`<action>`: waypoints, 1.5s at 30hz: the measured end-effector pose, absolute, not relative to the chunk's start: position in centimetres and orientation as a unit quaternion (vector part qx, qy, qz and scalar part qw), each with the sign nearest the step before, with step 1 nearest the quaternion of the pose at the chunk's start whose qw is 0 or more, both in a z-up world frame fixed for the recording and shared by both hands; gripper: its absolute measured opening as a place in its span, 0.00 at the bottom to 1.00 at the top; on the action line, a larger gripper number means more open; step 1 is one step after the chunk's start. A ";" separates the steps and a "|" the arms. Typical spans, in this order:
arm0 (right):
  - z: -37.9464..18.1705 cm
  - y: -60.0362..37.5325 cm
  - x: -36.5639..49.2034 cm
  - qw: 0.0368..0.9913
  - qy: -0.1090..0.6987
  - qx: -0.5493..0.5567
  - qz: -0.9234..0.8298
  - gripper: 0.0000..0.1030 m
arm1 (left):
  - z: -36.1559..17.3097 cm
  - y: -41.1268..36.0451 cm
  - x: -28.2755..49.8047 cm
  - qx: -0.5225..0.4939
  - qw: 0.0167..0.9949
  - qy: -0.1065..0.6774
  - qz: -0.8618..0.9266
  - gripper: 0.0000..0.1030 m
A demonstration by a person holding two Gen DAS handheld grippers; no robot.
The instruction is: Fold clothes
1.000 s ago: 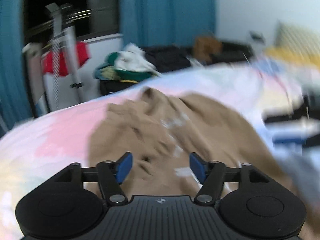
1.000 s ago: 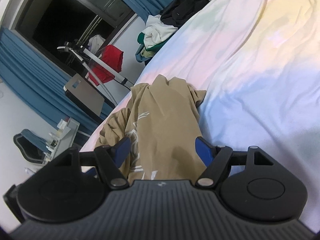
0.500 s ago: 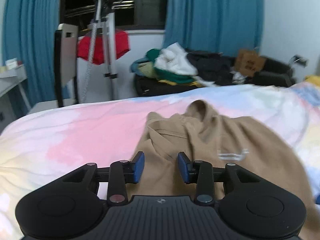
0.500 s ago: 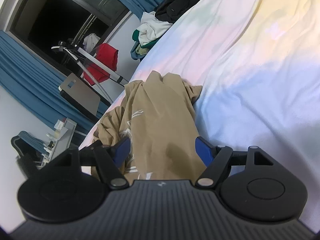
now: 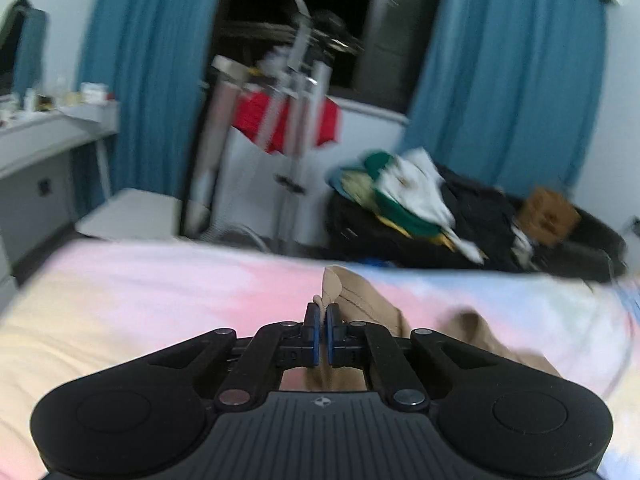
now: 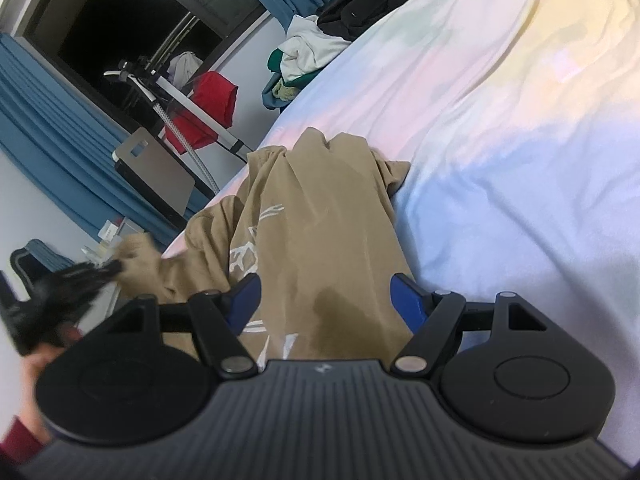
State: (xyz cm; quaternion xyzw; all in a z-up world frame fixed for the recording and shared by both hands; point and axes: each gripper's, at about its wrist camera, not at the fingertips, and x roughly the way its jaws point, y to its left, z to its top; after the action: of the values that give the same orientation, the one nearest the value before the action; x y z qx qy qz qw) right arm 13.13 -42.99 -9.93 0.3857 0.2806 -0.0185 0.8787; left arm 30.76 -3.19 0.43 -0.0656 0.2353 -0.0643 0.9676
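Note:
A tan shirt with a white print lies crumpled on the pastel bedsheet. In the left wrist view my left gripper has its jaws closing tight on a fold of the tan shirt, which sticks up past the blue pads and trails off to the right. The right wrist view shows that left gripper as a dark blur at the far left, pulling a corner of the shirt sideways. My right gripper hovers open over the shirt's near part, with cloth under its fingers but not pinched.
Beyond the bed's far edge stand a metal stand with a red cloth, a heap of clothes on a dark bag, and a cardboard box. A white desk is at the left. Blue curtains flank a dark window.
My left gripper shut onto a fold of the tan shirt and swung left and upward with it. The right gripper stayed open in place; the shirt's left corner stretched out sideways.

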 end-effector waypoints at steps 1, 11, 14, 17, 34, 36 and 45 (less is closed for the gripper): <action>-9.9 -42.9 13.2 0.880 0.281 0.383 -0.019 0.72 | 1.1 -1.6 31.2 -0.067 0.970 0.231 -0.042 0.03; -10.4 -42.2 14.0 0.884 0.290 0.366 -0.021 0.72 | -2.6 10.1 34.2 -0.107 0.943 0.294 0.115 0.07; -10.4 -42.2 14.1 0.883 0.290 0.368 -0.019 0.72 | -3.6 11.5 32.0 -0.121 0.939 0.309 0.092 0.24; -10.1 -41.9 13.9 0.886 0.289 0.363 -0.016 0.72 | -3.5 11.8 29.8 -0.146 0.940 0.301 0.063 0.38; -10.5 -41.4 14.6 0.884 0.298 0.360 -0.002 0.72 | -7.1 6.2 30.7 -0.148 0.934 0.322 0.038 0.05; -10.4 -41.4 14.4 0.884 0.297 0.360 -0.001 0.72 | -5.6 7.5 29.8 -0.143 0.938 0.312 0.046 0.05; -9.8 -41.2 13.8 0.893 0.288 0.346 -0.006 0.72 | -5.9 14.5 28.5 -0.080 0.915 0.359 0.167 0.05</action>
State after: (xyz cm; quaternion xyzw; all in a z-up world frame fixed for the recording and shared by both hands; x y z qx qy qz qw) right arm 13.77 -41.20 -9.76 0.3462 0.2875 -0.0062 0.8930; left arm 28.53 14.53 -5.94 -0.0799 0.3588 0.1668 0.9149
